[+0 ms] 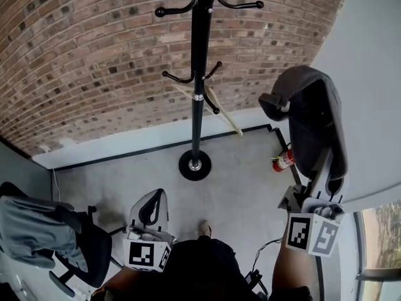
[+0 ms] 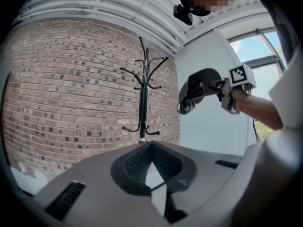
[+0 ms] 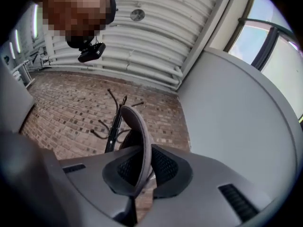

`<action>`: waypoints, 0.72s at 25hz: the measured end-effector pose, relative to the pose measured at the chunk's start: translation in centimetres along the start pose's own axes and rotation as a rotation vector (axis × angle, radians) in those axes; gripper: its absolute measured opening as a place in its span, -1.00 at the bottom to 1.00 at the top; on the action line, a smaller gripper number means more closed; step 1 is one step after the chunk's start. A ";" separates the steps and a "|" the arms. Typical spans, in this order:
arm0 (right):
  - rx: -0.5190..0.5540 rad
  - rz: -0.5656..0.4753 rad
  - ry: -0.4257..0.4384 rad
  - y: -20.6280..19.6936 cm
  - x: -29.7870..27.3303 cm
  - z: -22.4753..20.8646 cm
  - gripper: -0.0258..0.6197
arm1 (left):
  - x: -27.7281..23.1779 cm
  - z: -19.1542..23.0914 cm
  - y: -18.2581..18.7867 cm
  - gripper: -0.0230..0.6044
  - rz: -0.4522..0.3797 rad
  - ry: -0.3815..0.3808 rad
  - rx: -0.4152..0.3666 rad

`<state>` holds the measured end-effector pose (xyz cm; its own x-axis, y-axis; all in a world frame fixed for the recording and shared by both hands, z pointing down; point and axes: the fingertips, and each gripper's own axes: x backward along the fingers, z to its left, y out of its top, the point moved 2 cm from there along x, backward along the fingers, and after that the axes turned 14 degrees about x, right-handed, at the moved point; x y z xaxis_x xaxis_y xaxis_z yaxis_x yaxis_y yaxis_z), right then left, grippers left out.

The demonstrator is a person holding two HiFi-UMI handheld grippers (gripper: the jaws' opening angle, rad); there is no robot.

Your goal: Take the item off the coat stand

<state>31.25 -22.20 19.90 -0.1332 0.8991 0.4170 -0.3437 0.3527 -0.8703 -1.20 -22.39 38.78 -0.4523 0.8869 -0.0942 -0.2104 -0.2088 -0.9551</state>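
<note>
The black coat stand (image 1: 200, 74) rises in front of the brick wall, and its visible hooks are bare. A dark grey cap (image 1: 313, 118) hangs in the air to the stand's right, away from it. My right gripper (image 1: 324, 168) is shut on the cap; in the right gripper view the cap's brim (image 3: 138, 136) runs between the pads, with the stand (image 3: 111, 134) behind. The left gripper view shows the stand (image 2: 143, 93) ahead and the held cap (image 2: 196, 90) to its right. My left gripper (image 1: 153, 199) stays low at the left, shut and empty.
A red fire extinguisher (image 1: 283, 160) stands at the wall corner to the right of the stand's round base (image 1: 195, 165). A pale wooden stick (image 1: 220, 110) leans behind the stand. An office chair with a grey garment (image 1: 37, 227) is at the lower left.
</note>
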 end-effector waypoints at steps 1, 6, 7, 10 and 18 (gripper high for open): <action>-0.002 0.051 0.020 -1.6 1.1 0.7 -0.82 | 0.1 0.0 -0.3 -0.85 0.007 -0.005 0.002; -0.017 0.249 0.095 -7.4 6.9 3.7 -0.82 | 1.0 -0.1 -1.5 -0.85 0.034 -0.023 0.005; -0.022 0.279 0.111 -8.2 8.1 4.2 -0.82 | 1.3 -0.2 -1.9 -0.85 0.038 -0.026 0.006; -0.034 0.379 0.165 -10.5 12.4 6.1 -0.82 | 2.5 -0.5 -3.4 -0.85 0.068 -0.035 0.008; -0.042 0.594 0.267 -12.2 21.3 14.4 -0.82 | 6.2 2.5 -4.3 -0.85 0.074 -0.064 0.053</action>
<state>19.24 -11.06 43.17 -0.0521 0.9757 -0.2128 -0.2457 -0.2191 -0.9443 -5.24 -17.02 43.00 -0.5222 0.8406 -0.1438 -0.2193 -0.2954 -0.9299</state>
